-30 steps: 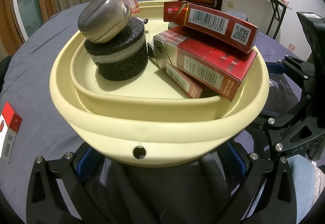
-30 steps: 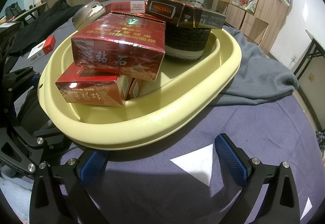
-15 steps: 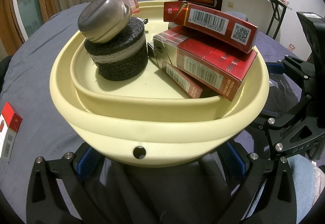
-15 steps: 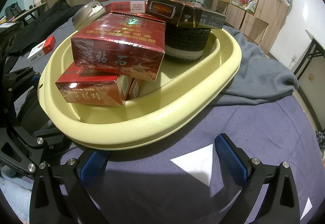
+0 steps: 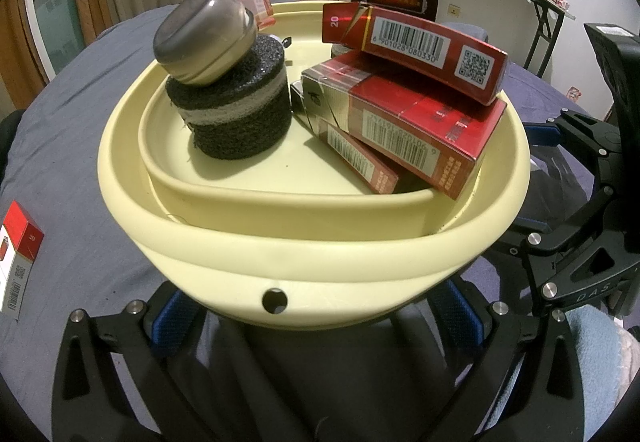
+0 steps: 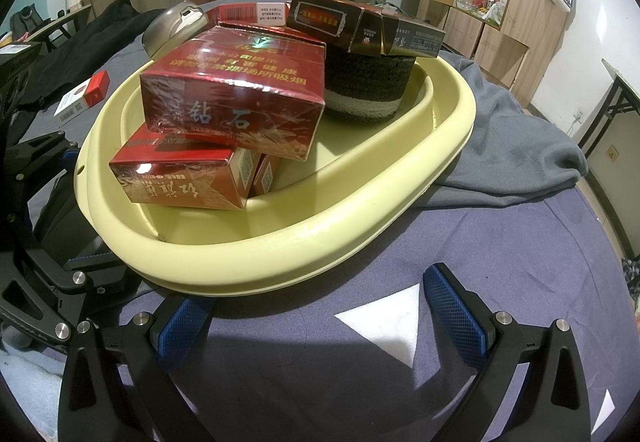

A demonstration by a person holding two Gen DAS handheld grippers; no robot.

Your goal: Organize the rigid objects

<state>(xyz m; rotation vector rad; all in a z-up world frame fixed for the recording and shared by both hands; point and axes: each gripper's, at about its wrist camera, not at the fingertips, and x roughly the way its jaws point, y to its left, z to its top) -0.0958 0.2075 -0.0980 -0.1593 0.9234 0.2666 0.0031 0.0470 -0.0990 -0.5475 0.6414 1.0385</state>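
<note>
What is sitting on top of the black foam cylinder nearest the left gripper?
A rounded metal tin rests tilted on the black foam cylinder inside the yellow basin. The tin hides much of the cylinder's top face.

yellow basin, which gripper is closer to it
Left. The left gripper has its blue pads right under the yellow basin's rim by the hole; the right gripper sits open beside it, one pad near the rim.

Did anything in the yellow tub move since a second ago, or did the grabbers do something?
Nothing visibly changed. The yellow tub, the red boxes, the metal tin on its black foam roll and the dark box all sit where they were. The left gripper and right gripper stay open, holding nothing.
</note>
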